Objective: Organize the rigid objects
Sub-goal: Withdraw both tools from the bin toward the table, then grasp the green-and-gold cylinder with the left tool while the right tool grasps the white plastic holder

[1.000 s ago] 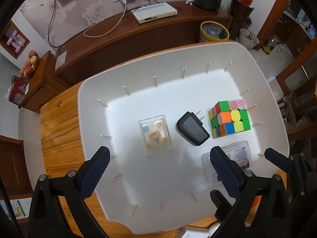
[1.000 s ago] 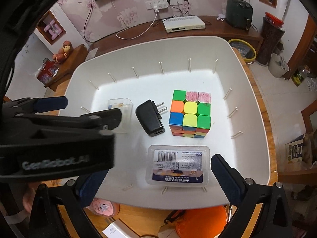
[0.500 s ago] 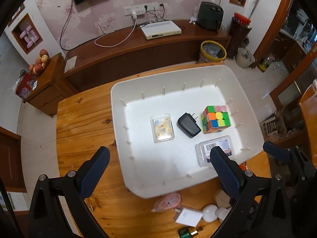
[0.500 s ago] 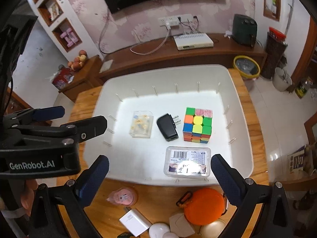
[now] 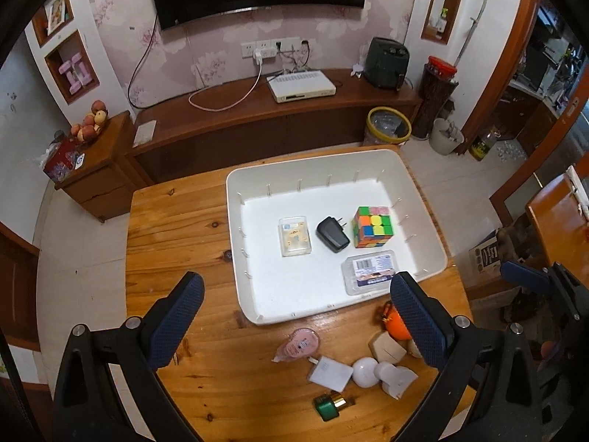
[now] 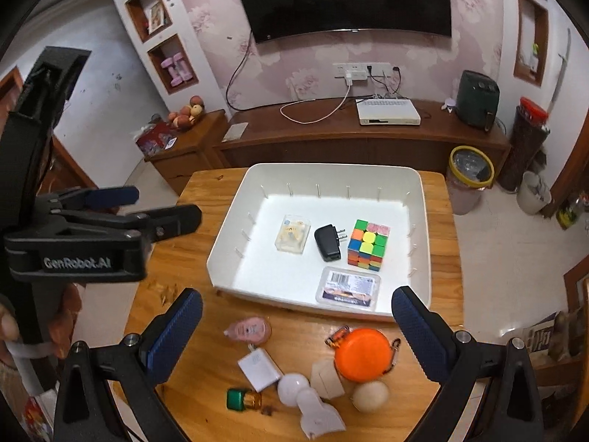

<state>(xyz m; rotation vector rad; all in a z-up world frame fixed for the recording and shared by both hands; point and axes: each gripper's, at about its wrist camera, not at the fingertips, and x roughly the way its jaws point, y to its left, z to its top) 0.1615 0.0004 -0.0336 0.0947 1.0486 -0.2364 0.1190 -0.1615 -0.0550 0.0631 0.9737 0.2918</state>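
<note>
A white tray (image 5: 235, 258) (image 6: 228, 243) on the wooden table holds a clear small box (image 5: 294, 236) (image 6: 292, 234), a black plug adapter (image 5: 332, 234) (image 6: 327, 242), a colour cube (image 5: 372, 226) (image 6: 367, 245) and a labelled clear case (image 5: 370, 273) (image 6: 348, 289). In front of the tray lie a pink tape dispenser (image 5: 299, 344) (image 6: 248, 329), a white charger (image 5: 330, 372) (image 6: 259, 368), an orange round case (image 6: 362, 353), a green-capped bottle (image 5: 329, 405) (image 6: 243, 399) and white round pieces (image 6: 294, 388). My left gripper (image 5: 291, 324) and right gripper (image 6: 296, 331) are open, empty, high above the near table edge.
The left gripper's body (image 6: 92, 235) shows at the left of the right wrist view. Behind the table stands a low TV cabinet (image 5: 257, 118) with a white set-top box (image 5: 301, 88). A yellow-rimmed bin (image 5: 388, 127) stands on the floor at the right.
Both grippers have pulled up and back from the tray, so the whole table and the loose items in front of the tray have come into view. The jaws stay open.
</note>
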